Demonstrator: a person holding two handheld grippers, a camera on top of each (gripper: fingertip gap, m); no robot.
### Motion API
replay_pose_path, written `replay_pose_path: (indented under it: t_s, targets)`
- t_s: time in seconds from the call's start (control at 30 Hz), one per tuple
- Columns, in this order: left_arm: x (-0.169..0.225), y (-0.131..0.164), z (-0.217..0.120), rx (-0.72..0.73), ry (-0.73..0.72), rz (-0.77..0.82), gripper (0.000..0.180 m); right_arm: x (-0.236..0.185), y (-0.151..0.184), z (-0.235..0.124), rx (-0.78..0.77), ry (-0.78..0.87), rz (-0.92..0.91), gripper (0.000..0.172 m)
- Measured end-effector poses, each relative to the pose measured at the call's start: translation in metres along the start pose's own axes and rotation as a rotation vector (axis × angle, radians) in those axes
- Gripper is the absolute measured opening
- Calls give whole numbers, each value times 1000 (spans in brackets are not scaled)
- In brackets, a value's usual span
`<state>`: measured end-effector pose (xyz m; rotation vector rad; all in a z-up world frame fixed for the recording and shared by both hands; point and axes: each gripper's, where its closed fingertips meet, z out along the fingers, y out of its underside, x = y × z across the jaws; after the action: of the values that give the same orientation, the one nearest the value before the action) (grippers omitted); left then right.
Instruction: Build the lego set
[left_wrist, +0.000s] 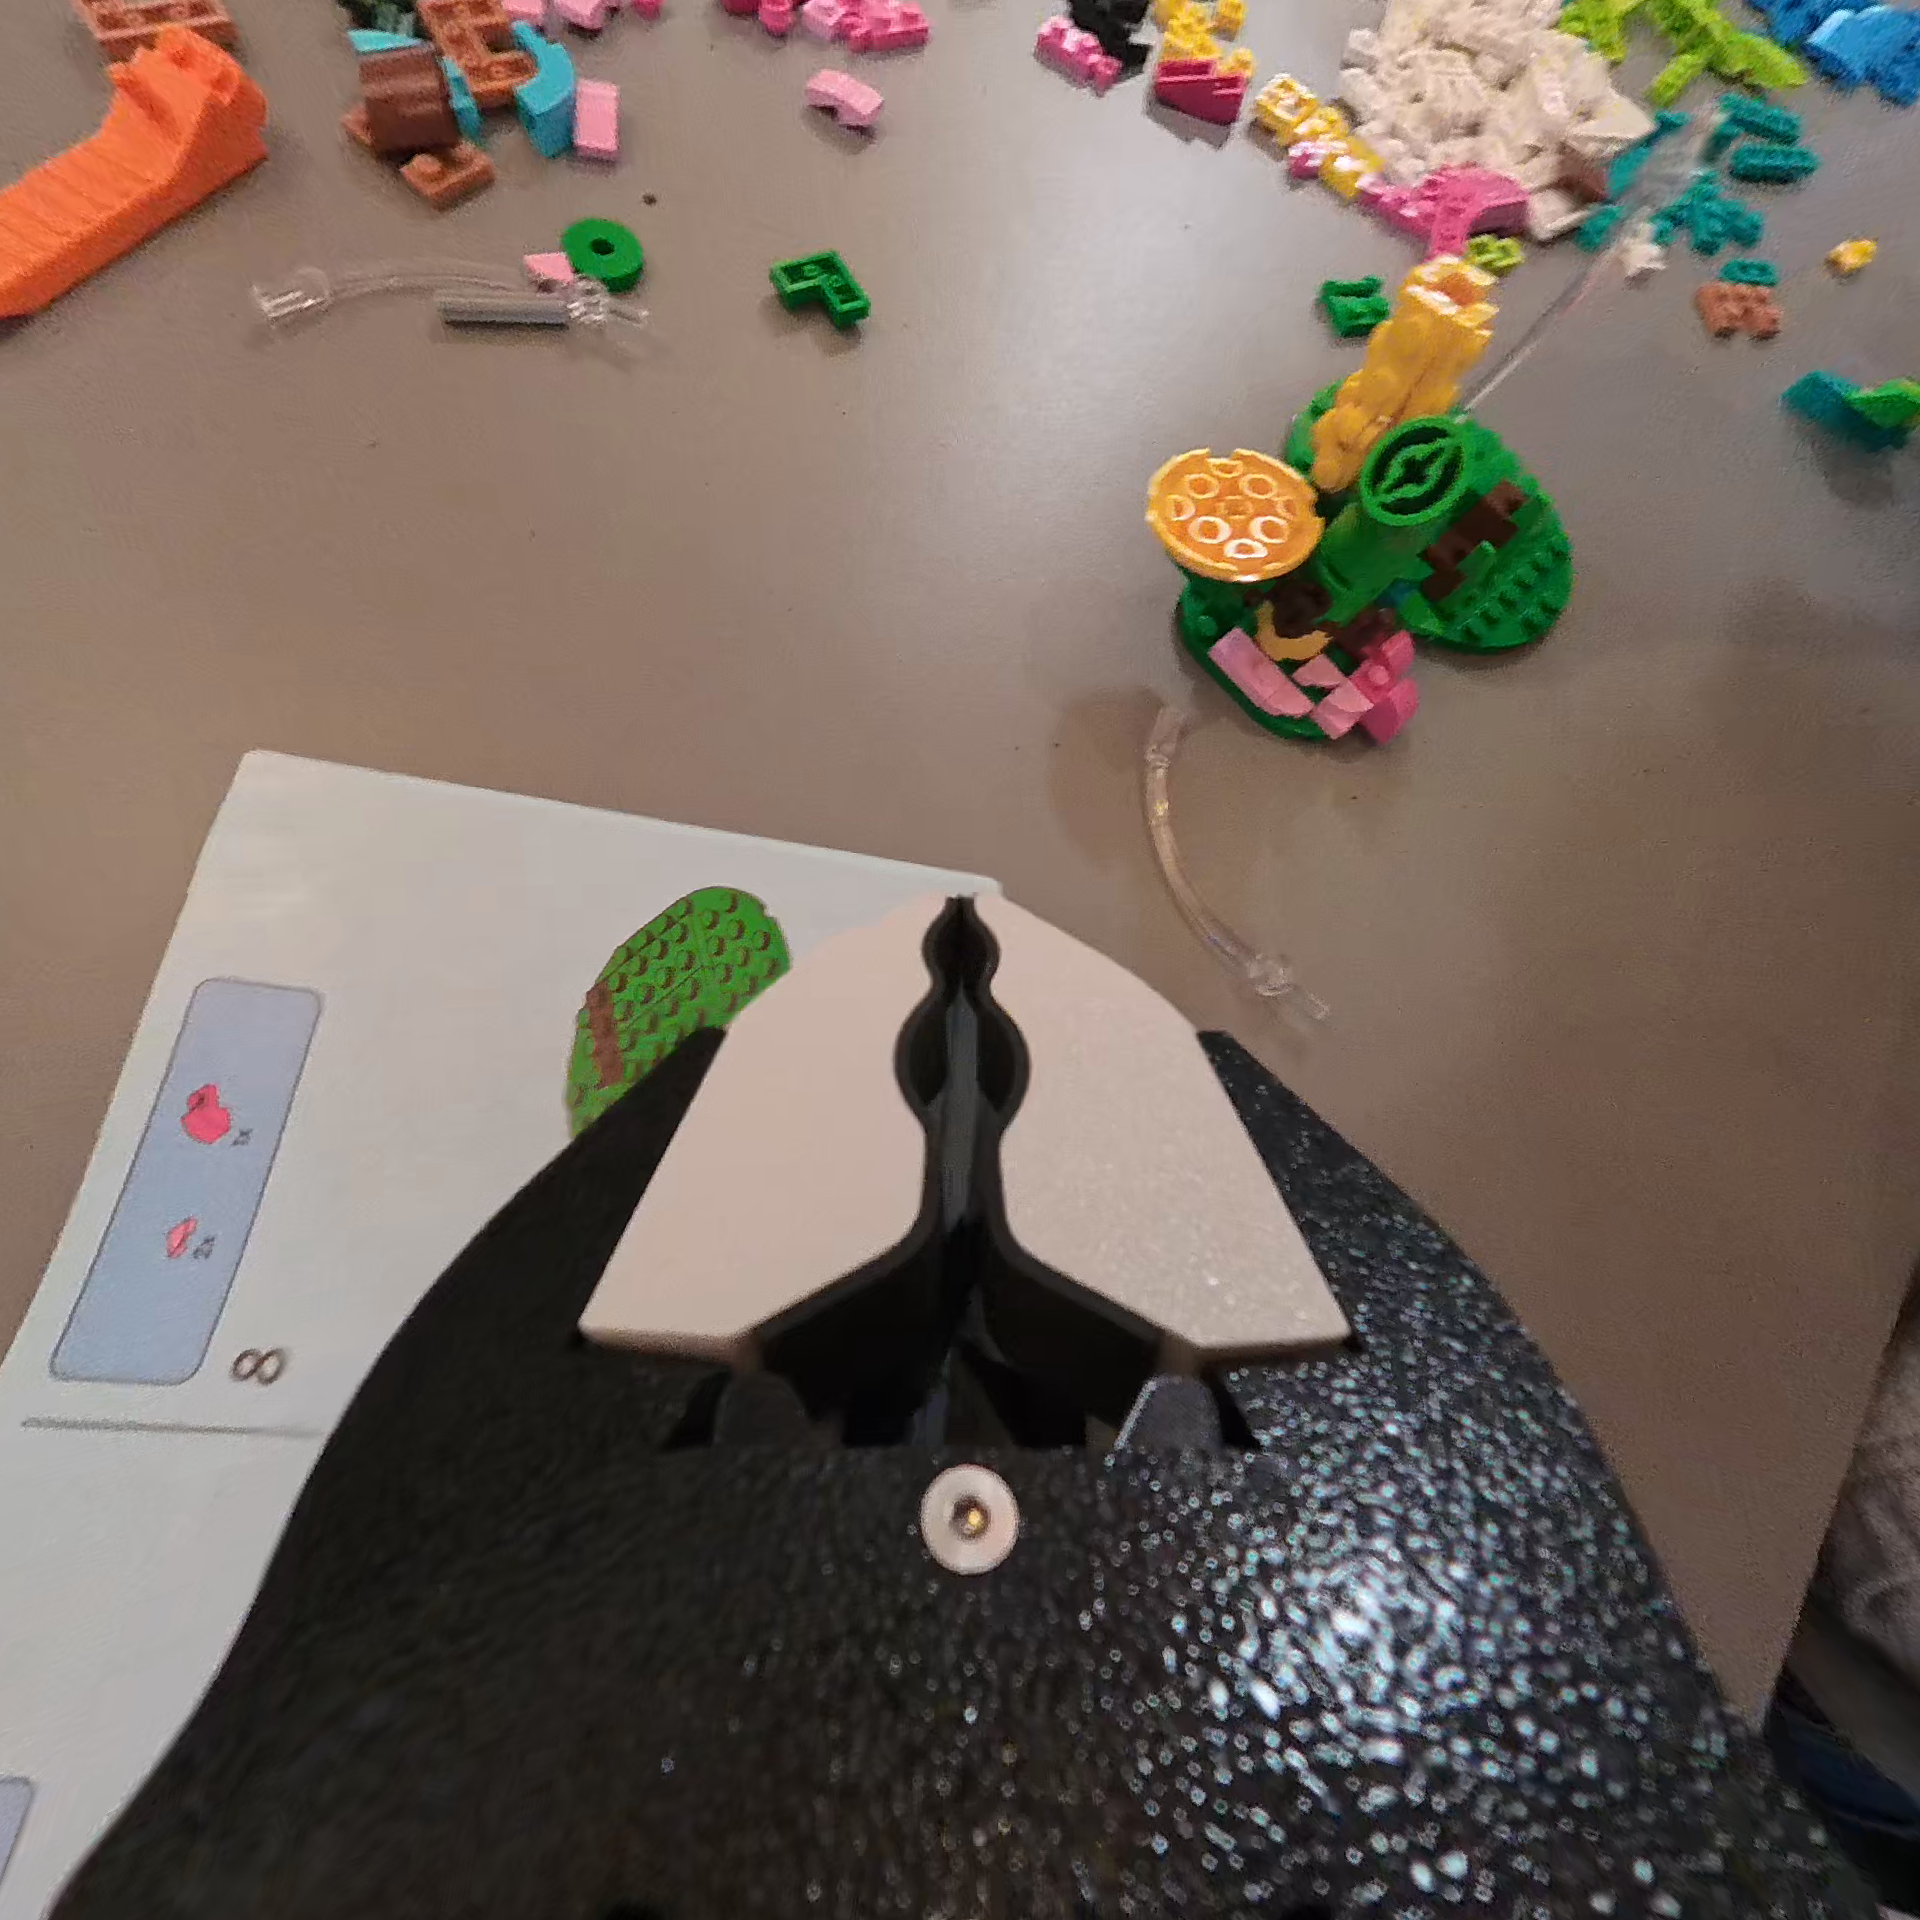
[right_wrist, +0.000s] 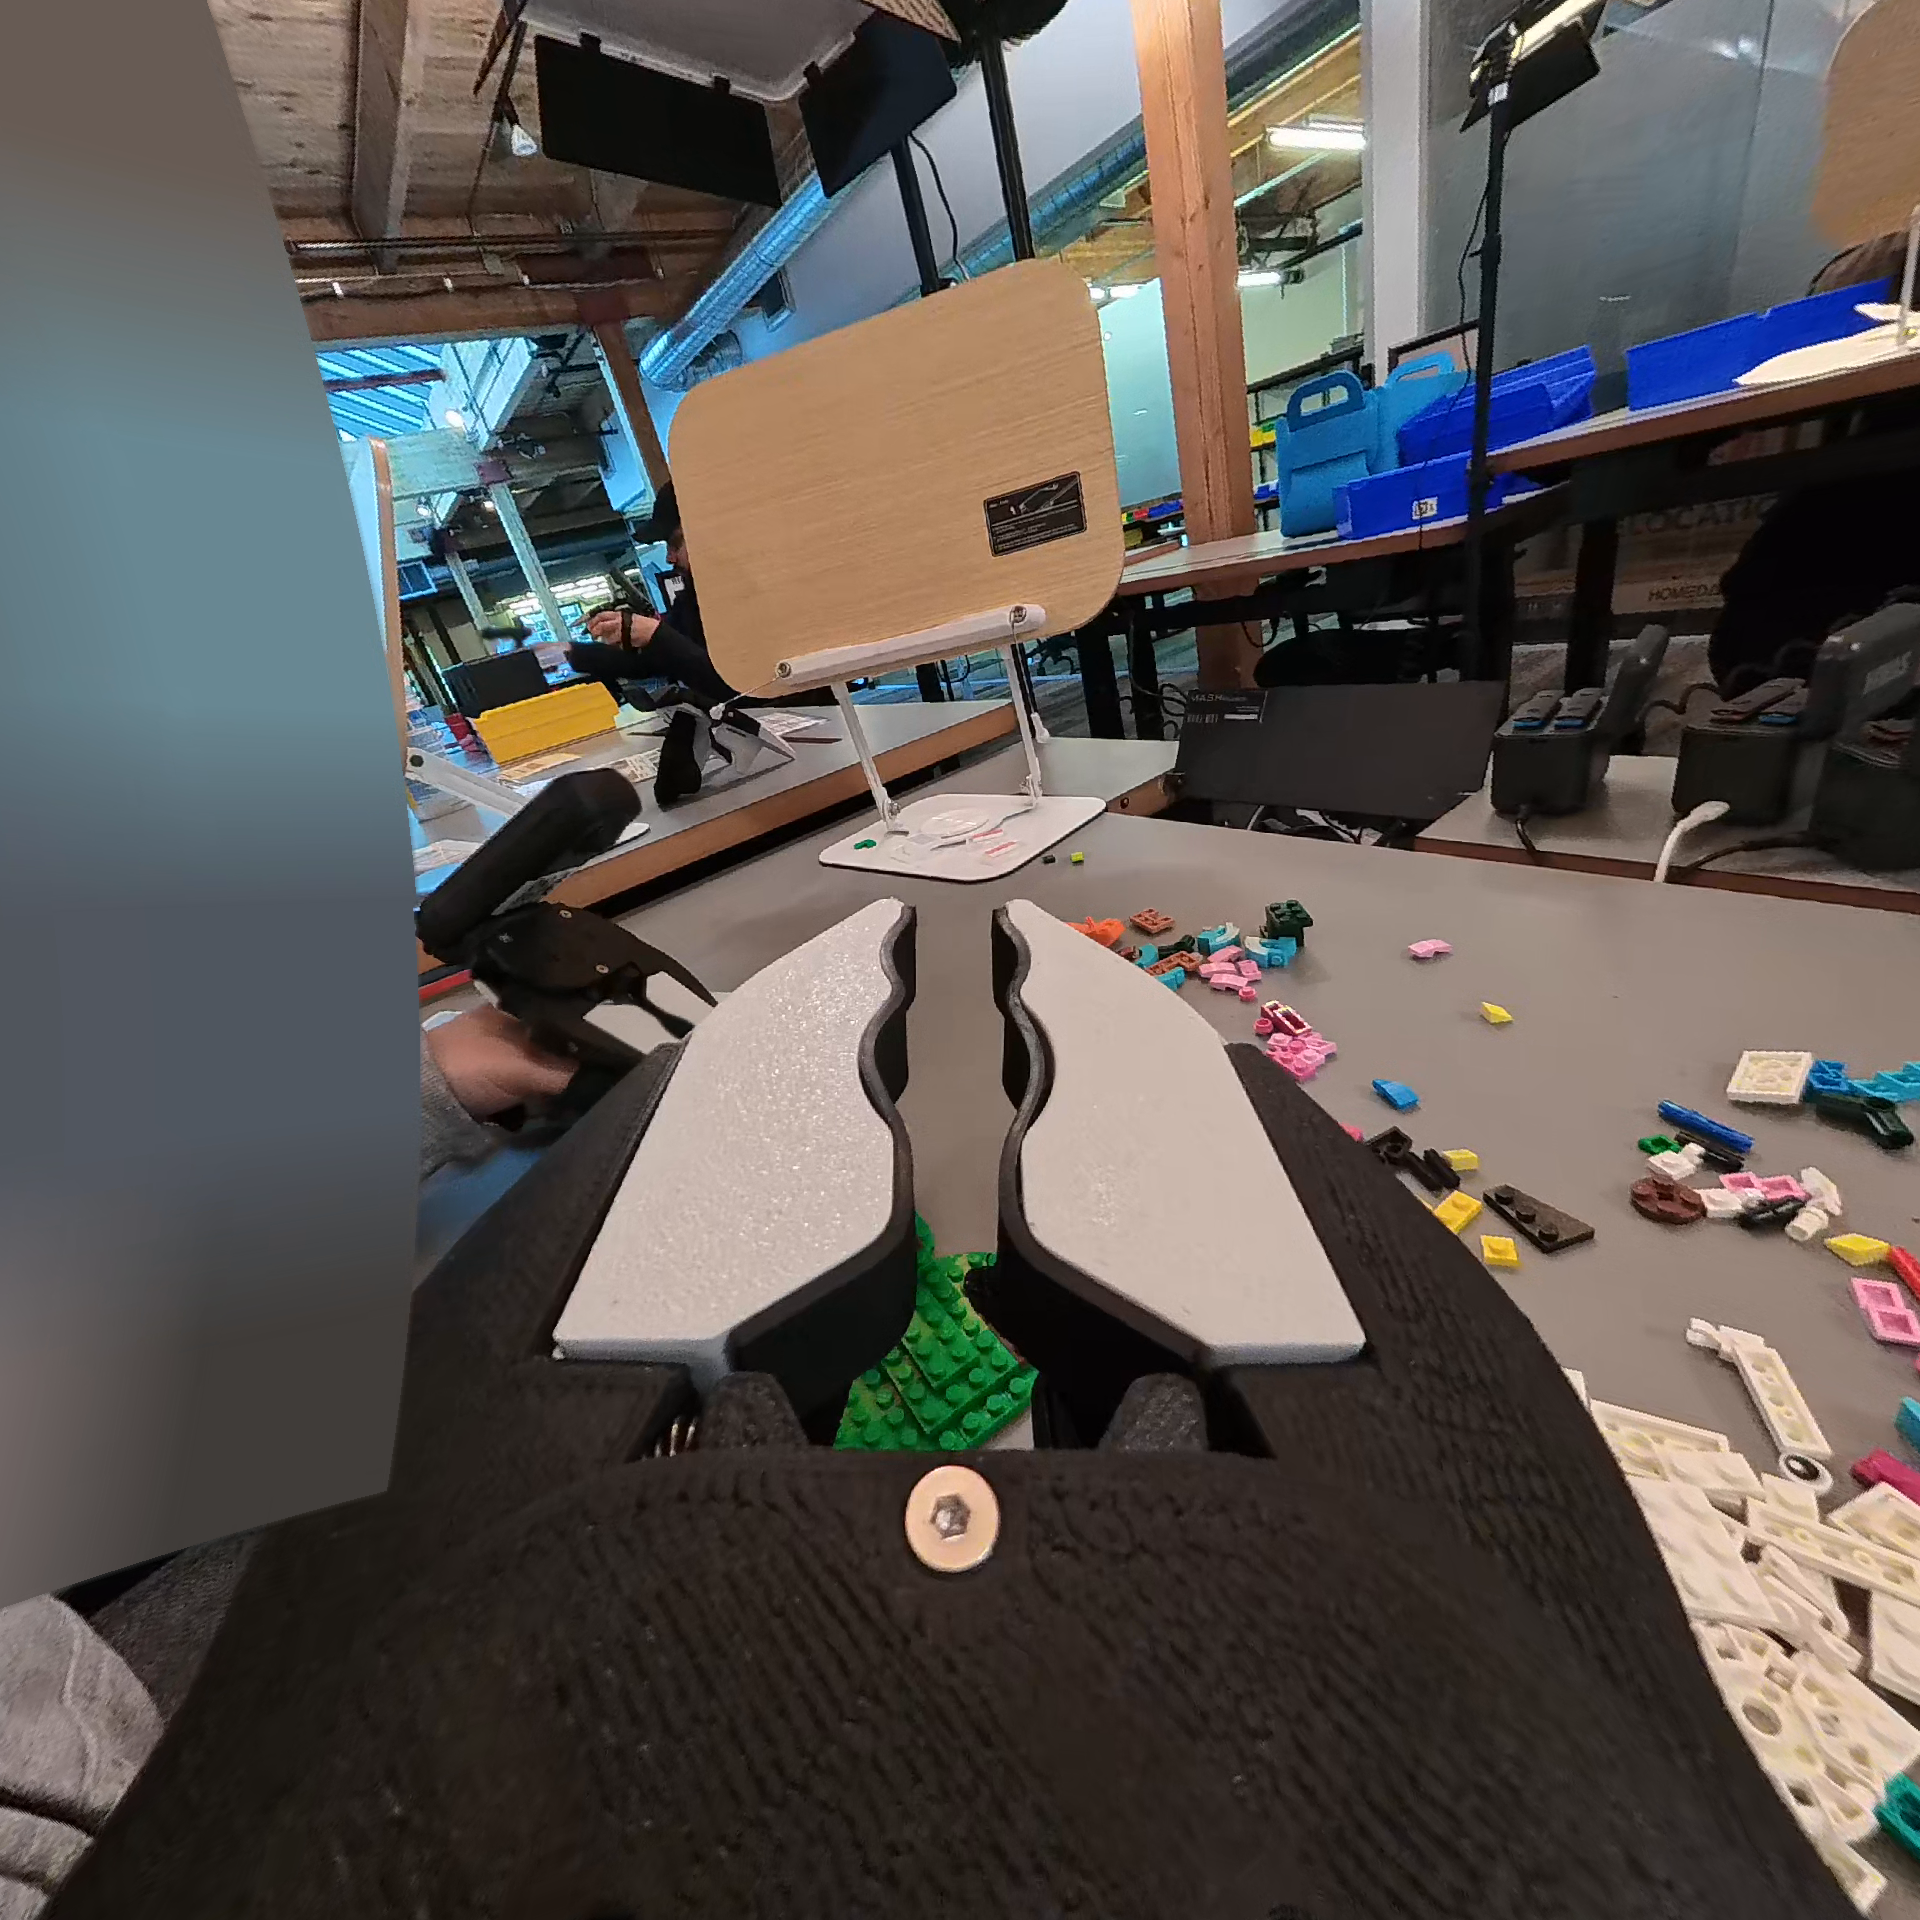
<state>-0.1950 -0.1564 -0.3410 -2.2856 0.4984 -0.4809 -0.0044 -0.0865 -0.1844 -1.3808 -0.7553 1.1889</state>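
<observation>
The left hand-held gripper (left_wrist: 961, 909) is closed with nothing between its fingertips, low centre of its frame, over the corner of an instruction booklet (left_wrist: 416, 914) on the table (left_wrist: 727, 540); a clear curved piece (left_wrist: 1195, 883) lies just right of it and a green brick model (left_wrist: 1371, 561) further up right. The right hand-held gripper (right_wrist: 954, 925) is parted at the tips, gripping nothing there, above a green studded plate (right_wrist: 940, 1371) seen low between its fingers; whether the fingers touch it cannot be told.

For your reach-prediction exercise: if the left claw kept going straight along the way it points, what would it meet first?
Likely the corner of the instruction booklet right at the shut left claw; beyond that, bare table. Its height above the page is unclear.
</observation>
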Motion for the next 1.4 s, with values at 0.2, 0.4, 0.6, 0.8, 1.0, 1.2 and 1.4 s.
replay_pose_path:
  t_s: [0.2, 0.4, 0.6, 0.8, 1.0, 1.2, 1.4]
  targets:
    - [7, -5, 0, 6, 4, 42, 6, -1, 0, 0, 2, -3, 1, 12]
    - [-3, 1, -7, -35, -84, 94, 24, -2, 0, 0, 1, -9, 12, 12]
    - [-6, 4, -5, -45, -87, 70, 20, -2, 0, 0, 1, -12, 16, 12]
    - [-8, 4, -6, -42, -92, 52, 15, -3, 1, 0, 0, -14, 17, 12]
    - [-8, 3, -4, -62, -130, 114, 31, -3, 1, 1, -1, -17, 20, 12]
    - [-15, 2, -6, -77, -208, 193, 28, -4, 0, 1, 1, -20, 24, 13]
    - [-14, 3, -7, -83, -204, 189, 20, -4, 0, 0, 3, -22, 23, 13]
